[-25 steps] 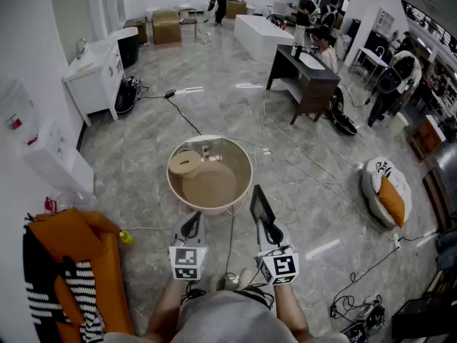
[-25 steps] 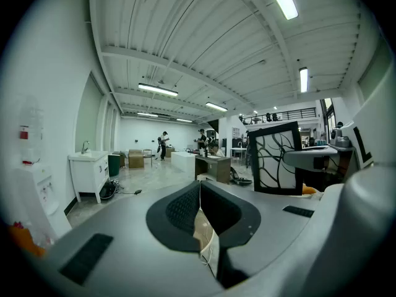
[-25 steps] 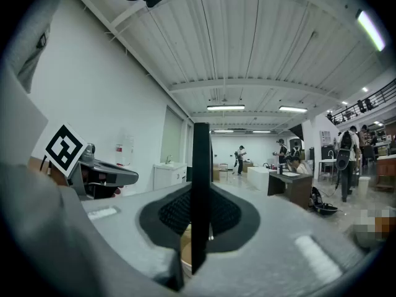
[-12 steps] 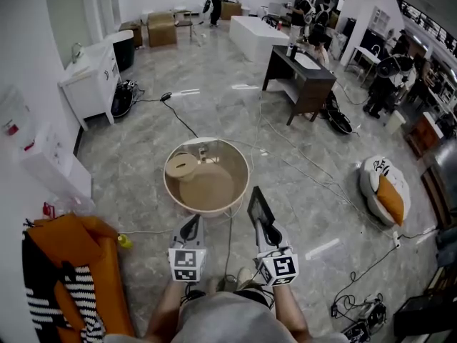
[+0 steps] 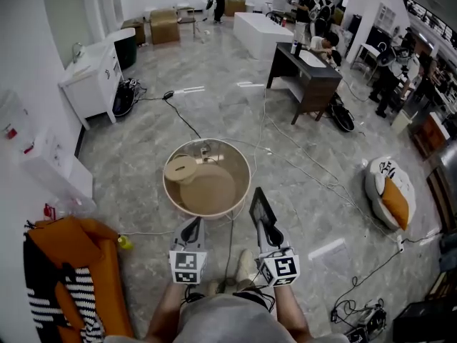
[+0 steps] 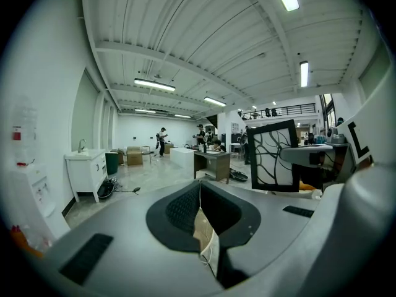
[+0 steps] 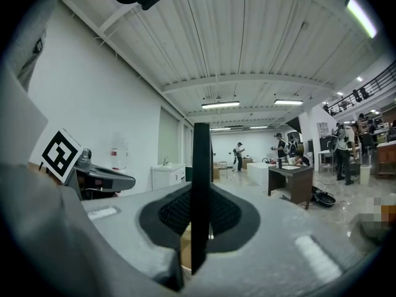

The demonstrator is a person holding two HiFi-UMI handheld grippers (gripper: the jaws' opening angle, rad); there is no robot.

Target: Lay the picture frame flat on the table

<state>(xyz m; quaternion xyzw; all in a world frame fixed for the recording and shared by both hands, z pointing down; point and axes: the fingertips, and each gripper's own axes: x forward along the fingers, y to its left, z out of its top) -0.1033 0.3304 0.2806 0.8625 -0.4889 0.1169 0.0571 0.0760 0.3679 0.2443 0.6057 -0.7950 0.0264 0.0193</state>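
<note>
Right gripper (image 5: 267, 229) pinched the frame (image 5: 260, 207) upright, long axis pointing ahead, table (image 5: 214, 191) just ahead-left of it; left gripper (image 5: 191, 229), jaws together and empty, sat equally near.

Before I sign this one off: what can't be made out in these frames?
- Small item near the table's far rim: too small in the head view to name.
- Frame: seen edge-on in the right gripper view, so its front doesn't show there, and the jaws hide its lower end.
- Table top, both gripper views: the jaws block it, with at most a tan sliver showing between them.
</note>
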